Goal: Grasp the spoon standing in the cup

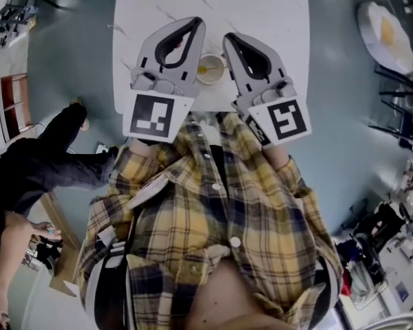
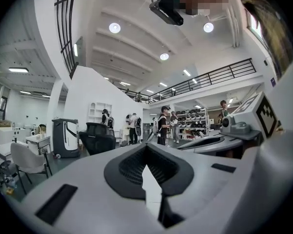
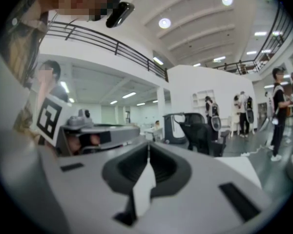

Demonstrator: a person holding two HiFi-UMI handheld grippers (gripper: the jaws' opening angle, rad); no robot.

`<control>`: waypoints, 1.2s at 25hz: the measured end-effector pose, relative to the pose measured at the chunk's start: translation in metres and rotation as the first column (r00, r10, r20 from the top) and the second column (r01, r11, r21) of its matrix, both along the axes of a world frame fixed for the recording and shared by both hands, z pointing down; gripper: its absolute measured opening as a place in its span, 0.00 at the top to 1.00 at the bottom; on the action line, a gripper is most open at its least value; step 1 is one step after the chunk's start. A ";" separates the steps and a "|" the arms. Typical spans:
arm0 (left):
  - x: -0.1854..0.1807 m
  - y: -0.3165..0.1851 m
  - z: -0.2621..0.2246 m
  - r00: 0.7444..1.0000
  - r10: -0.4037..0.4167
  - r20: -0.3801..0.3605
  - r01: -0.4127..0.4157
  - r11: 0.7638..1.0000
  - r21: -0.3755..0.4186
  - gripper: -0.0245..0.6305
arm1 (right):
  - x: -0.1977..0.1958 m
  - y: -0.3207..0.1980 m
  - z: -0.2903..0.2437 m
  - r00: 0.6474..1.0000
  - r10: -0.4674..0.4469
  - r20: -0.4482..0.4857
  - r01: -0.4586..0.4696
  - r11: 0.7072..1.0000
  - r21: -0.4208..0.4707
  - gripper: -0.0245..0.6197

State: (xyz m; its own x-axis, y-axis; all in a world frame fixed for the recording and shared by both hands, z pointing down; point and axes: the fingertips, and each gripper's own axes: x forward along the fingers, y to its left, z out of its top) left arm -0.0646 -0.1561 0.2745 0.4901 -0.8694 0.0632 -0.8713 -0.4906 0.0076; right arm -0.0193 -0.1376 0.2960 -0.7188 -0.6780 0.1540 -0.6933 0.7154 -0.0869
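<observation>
Surface: white table (image 1: pixel 261 5) with faint grey streaks, standing on a grey-blue floor (image 1: pixel 76 60).
Left fingers: left gripper (image 1: pixel 195 23) has its jaws pressed together at the tips, with nothing between them; its own view shows the same (image 2: pixel 146 149).
Right fingers: right gripper (image 1: pixel 229 38) is likewise clenched with nothing in it, tips meeting (image 3: pixel 148 149).
Cup: a small pale cup (image 1: pixel 221 76) sits on the table in the gap between the two grippers, behind both sets of fingertips and nearer the person. How far below them it sits cannot be told.
Contents: a yellowish piece (image 1: pixel 202 69) shows inside the cup, on the left fingers' side. It is presumably the spoon, though from straight above no handle can be made out.
Spoon and fingers: apart; neither gripper touches the cup or what is in it.
Head view only: table, cup and the person's yellow plaid shirt (image 1: pixel 193 212).
Left gripper view only: a wide white hall with a black chair (image 2: pixel 95 135) and people standing (image 2: pixel 162 126) far beyond the fingertips. The right gripper's marker cube (image 2: pixel 261 113) is just beside on the right.
Right gripper view only: the left gripper's marker cube (image 3: pixel 49 118) close on the left.
</observation>
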 end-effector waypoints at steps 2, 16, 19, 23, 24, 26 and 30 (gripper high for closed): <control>0.000 -0.005 0.008 1.000 0.028 0.002 -0.028 1.000 -0.008 0.94 | 0.001 -0.004 0.007 1.000 0.031 0.001 -0.031 1.000 -0.006 0.91; 0.006 -0.015 0.006 0.999 0.050 -0.017 -0.050 0.998 -0.036 0.94 | 0.008 -0.016 0.000 0.998 0.059 -0.009 -0.060 0.998 -0.021 0.91; 0.008 -0.021 0.010 0.999 0.043 -0.020 -0.044 0.998 -0.035 0.94 | 0.010 -0.022 0.005 0.999 0.052 -0.012 -0.052 0.998 -0.022 0.91; 0.015 -0.025 0.024 0.999 0.046 -0.023 -0.047 0.998 -0.039 0.94 | 0.018 -0.025 0.020 0.998 0.053 -0.020 -0.054 0.998 -0.036 0.91; 0.016 -0.025 0.024 0.999 0.047 -0.025 -0.048 0.998 -0.041 0.94 | 0.019 -0.025 0.021 0.998 0.053 -0.022 -0.054 0.998 -0.039 0.91; 0.017 -0.025 0.022 0.998 0.049 -0.025 -0.050 0.998 -0.040 0.94 | 0.021 -0.024 0.020 0.998 0.050 -0.024 -0.051 0.998 -0.044 0.91; 0.021 -0.025 0.023 0.998 0.058 -0.022 -0.059 0.997 -0.044 0.94 | 0.021 -0.024 0.020 0.999 0.041 -0.022 -0.042 0.998 -0.051 0.91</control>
